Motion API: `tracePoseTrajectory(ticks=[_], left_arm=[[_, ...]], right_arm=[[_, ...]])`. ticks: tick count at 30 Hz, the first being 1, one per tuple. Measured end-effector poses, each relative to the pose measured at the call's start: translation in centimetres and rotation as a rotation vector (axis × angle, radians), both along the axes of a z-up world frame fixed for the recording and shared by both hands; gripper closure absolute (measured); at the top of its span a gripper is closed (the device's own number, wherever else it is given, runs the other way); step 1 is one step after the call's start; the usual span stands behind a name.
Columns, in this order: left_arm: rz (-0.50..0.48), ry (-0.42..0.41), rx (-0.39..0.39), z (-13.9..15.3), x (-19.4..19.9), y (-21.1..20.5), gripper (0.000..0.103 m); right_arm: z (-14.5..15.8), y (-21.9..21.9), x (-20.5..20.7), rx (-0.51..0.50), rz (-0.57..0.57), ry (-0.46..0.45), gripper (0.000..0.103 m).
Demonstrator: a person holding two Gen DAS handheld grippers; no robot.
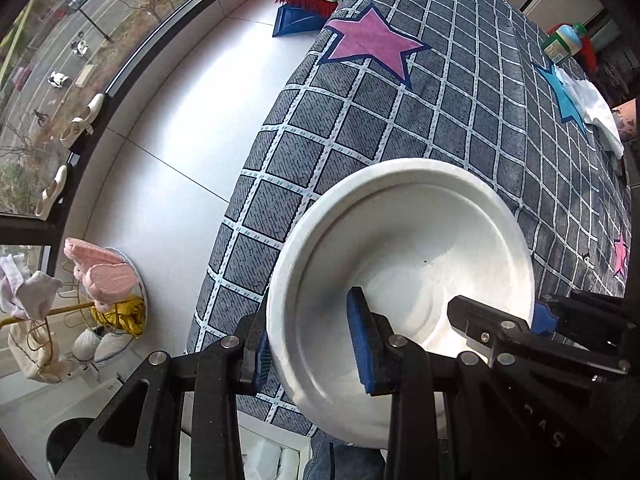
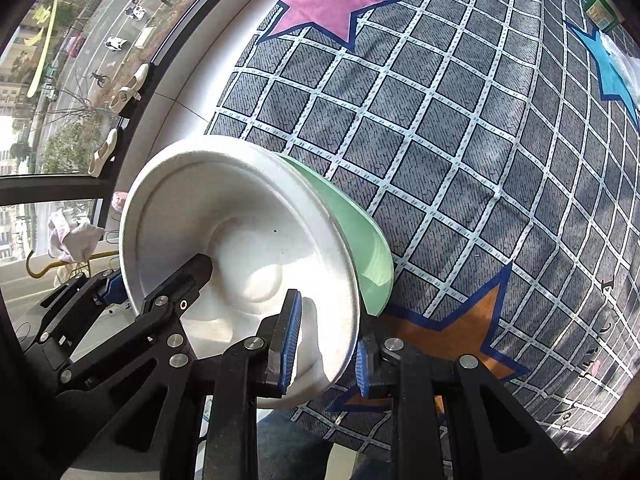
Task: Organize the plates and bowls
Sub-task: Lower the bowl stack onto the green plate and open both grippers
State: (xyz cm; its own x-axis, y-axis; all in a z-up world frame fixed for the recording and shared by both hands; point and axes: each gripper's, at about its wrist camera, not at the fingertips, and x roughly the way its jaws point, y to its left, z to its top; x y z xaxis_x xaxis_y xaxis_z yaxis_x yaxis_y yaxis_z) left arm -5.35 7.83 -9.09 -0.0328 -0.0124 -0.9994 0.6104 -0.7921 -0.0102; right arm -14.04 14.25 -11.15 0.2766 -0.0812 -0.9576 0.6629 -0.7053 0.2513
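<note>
Both claws are clamped on opposite sides of the rim of the round white foam plate [image 1: 400, 280], held tilted above the grey checked bed cover with coloured stars [image 1: 400, 100]. The left claw [image 1: 312, 344] pinches the rim on the window side of the plate, the right claw [image 2: 328, 344] the side nearer the orange star [image 2: 460, 332].

The risk, I judge: thin foam pinched at two edges could flex or crack if the hands drift apart or twist unevenly, and the stack could slide.

Only the right wrist view shows a pale green plastic plate [image 2: 360, 232] nested beneath the white one. The left view alone shows the green-capped bottle [image 1: 564, 42] and white cloth [image 1: 596, 112] at the bed's far side.
</note>
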Motion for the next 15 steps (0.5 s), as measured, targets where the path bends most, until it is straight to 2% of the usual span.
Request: tracePoseTrajectory(ticks=[6, 12, 15], left_arm=[[-0.004, -0.007, 0.011, -1.7, -0.1, 0.0, 0.067], [-0.032, -0.012, -0.013, -2.2, -0.4, 0.4, 0.063], [-0.032, -0.013, 0.000, -2.2, -0.1, 0.6, 0.058]], right_arm=[[-2.1, -0.5, 0.4, 0.011, -0.024, -0.016, 0.077], [-2.7, -0.6, 0.4, 0.027, -0.027, 0.034, 0.076], [-2.9, -0.1, 0.1, 0.027, -0.034, 0.004, 0.076]])
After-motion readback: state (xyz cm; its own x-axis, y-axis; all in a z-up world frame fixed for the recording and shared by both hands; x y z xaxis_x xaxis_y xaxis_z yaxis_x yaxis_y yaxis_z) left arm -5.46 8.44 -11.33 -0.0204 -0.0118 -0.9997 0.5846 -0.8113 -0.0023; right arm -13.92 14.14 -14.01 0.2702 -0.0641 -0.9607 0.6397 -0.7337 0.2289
